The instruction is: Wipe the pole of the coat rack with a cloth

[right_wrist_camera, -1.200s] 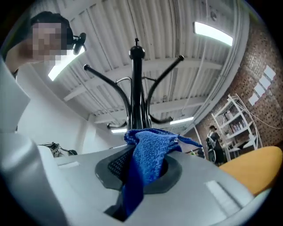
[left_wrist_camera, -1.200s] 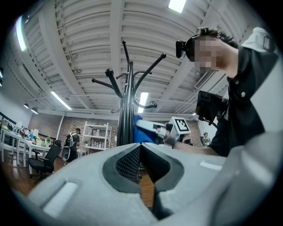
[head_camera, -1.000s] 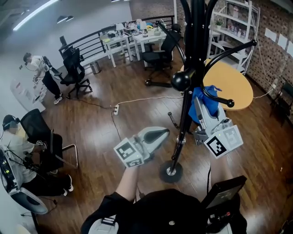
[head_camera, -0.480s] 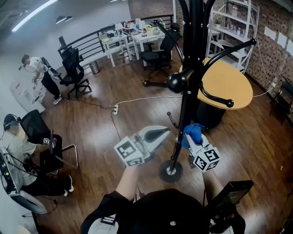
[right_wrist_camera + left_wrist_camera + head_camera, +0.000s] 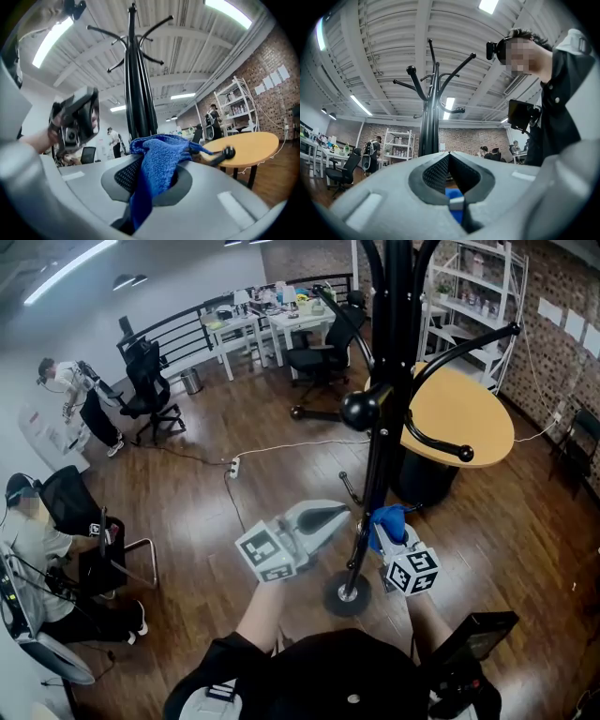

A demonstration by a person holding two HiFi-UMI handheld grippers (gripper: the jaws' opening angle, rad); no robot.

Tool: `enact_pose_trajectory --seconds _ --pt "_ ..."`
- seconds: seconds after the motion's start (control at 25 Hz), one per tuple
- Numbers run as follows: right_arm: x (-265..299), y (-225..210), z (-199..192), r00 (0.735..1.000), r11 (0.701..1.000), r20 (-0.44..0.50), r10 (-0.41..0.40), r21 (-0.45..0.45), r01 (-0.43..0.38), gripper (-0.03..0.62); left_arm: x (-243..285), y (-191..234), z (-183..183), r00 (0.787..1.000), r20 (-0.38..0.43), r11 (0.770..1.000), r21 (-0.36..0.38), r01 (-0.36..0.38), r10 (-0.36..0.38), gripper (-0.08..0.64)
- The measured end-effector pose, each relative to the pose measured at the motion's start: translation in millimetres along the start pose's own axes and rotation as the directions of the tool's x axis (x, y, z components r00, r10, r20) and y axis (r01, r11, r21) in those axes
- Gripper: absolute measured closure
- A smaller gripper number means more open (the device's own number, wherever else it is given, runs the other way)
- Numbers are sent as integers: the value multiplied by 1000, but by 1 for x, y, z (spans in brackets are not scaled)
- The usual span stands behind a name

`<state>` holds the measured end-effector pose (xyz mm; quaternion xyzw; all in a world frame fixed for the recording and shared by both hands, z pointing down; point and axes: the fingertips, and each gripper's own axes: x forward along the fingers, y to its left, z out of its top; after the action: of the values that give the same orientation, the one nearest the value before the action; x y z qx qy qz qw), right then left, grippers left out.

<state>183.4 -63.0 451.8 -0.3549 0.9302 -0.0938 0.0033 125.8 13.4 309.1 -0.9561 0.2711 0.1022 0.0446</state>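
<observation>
Coat rack pole: black metal pole (image 5: 378, 460), upright on a round base (image 5: 347, 594) on the wood floor (image 5: 281, 474), between the two grippers.
Head view, left arm: forearm reaches forward. The grey left gripper (image 5: 339, 512) is held level, its tip aimed at the pole's lower part and just short of it.
Head view, right arm: the right gripper (image 5: 384, 529) is low on the pole's right side, marker cube (image 5: 412, 571) toward the person. The blue terry cloth (image 5: 389, 518) at its tip is against or just beside the pole; contact unclear.
Left gripper view, claw: jaws together, tips meeting, nothing clamped. The pole (image 5: 429, 126) rises right behind them, with hooks (image 5: 411, 70) spread overhead.
Right gripper view, claw: jaws clamped on the blue cloth (image 5: 157, 164), which bunches over the tips and hangs down the gap. The pole (image 5: 138, 103) is right behind the cloth.
View differences: the right gripper view shows a round wooden table (image 5: 243, 143) to the right, beyond the cloth. Only the head view shows the base.
</observation>
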Motion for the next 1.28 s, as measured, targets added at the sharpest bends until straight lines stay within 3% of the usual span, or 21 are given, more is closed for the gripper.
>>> enact_pose_trajectory --seconds 0.12,0.32,0.4,0.52,0.6,0.68,0.96,1.16,1.28 --pt "-9 15 96 980 999 200 11 -42 -2 552 -3 -2 0 1000 0 1000 3 -5 5 563" --pt "-20 53 247 895 979 432 110 -201 -23 552 -7 -1 2 1000 5 1000 0 -15 15 563" --pt "-21 59 272 875 972 467 125 -234 -14 552 -9 -1 0 1000 3 1000 -2 -14 14 563" --pt "-20 60 274 868 969 484 111 -247 14 552 -12 -1 -1 1000 4 1000 -4 -12 12 563" --pt "-21 56 259 879 972 465 104 -235 9 552 -12 0 -1 1000 5 1000 -7 -15 15 563" --pt "-17 48 227 911 974 401 100 -226 -7 552 -10 2 -1 1000 7 1000 -7 -21 21 563" --pt "-1 8 45 988 999 151 40 -13 -39 552 -5 6 -3 1000 4 1000 -9 -9 9 563" --pt "7 -10 -57 996 996 -90 21 84 -14 552 6 2 -4 1000 0 1000 -8 16 -16 563" --pt "10 -14 -71 990 996 -140 15 93 -2 549 9 0 -5 1000 -2 1000 -8 26 -26 563"
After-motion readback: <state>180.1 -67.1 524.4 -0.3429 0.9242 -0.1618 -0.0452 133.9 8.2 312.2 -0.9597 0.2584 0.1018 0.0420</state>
